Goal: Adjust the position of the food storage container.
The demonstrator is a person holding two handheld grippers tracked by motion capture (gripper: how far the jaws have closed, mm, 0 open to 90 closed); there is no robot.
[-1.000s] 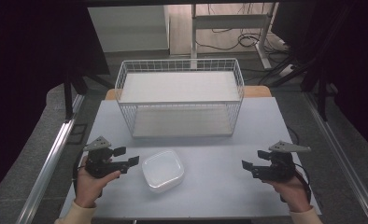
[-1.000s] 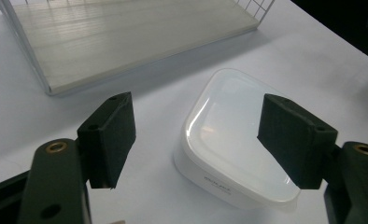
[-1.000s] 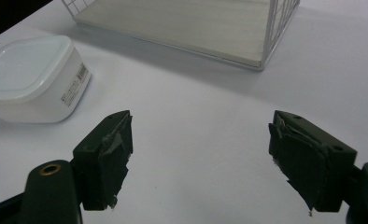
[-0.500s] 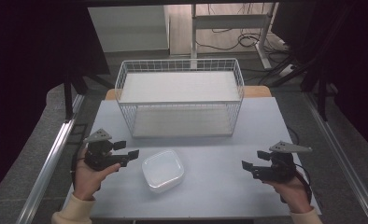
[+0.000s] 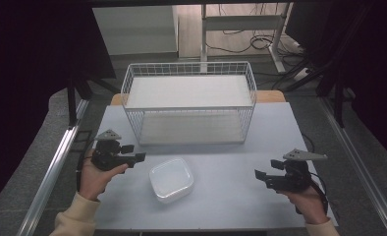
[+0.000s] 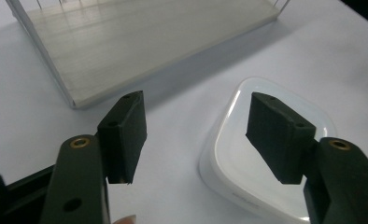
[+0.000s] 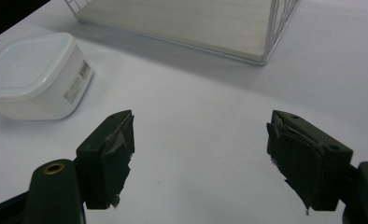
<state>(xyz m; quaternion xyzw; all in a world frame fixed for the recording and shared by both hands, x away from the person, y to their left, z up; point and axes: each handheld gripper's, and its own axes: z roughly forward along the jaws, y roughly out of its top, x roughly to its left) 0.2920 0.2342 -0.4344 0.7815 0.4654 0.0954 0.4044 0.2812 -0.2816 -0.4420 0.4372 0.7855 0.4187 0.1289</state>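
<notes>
Your left gripper [image 5: 132,157] hovers just left of the white lidded plastic container [image 5: 171,179], level with its near-left corner. Its jaws have just been closing but stand apart, and nothing is between them. In the left gripper view the container [image 6: 266,154] lies ahead and to the right of the gap, partly behind the right-hand jaw. That suggests you are lining up on its edge rather than gripping yet.

The container sits lid-on, flat on the white table [image 5: 231,196], in front of the white wire basket [image 5: 189,105] and apart from it. The basket stands at the back of the table with its open top accessible. It is the likely destination, in my judgement.

Your right gripper [image 5: 264,178] is held low over the table's right side, well apart from the container. Its jaws are wide apart and empty. It appears parked clear of the working area. Note that the pad lining on both of its jaws looks torn and ragged in the right gripper view.
</notes>
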